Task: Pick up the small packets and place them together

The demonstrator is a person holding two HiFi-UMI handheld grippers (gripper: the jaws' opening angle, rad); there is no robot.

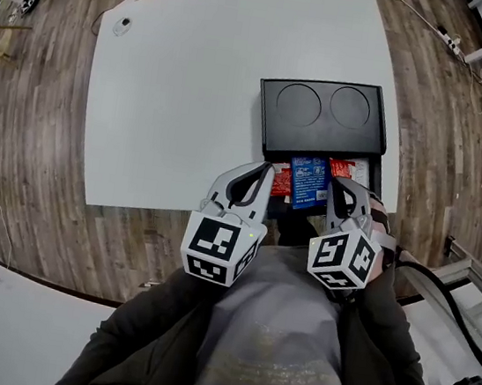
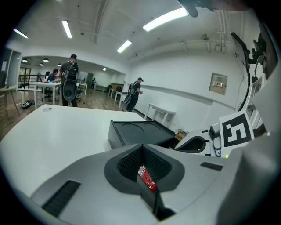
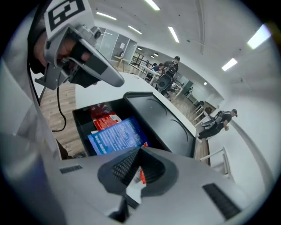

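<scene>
Gripping a small red packet (image 2: 147, 178) between closed jaws, the left gripper (image 1: 264, 173) hangs at the near end of the black box (image 1: 321, 132), which sits by the near right corner of the white worktop (image 1: 184, 90). The right gripper (image 1: 336, 185), close beside it, is clamped on a white-and-red packet (image 3: 136, 184). In the box's open compartment lie a blue packet (image 1: 309, 179) and more red packets (image 1: 281, 182).

Print on the blue packet (image 1: 309, 179) is unreadable.
</scene>
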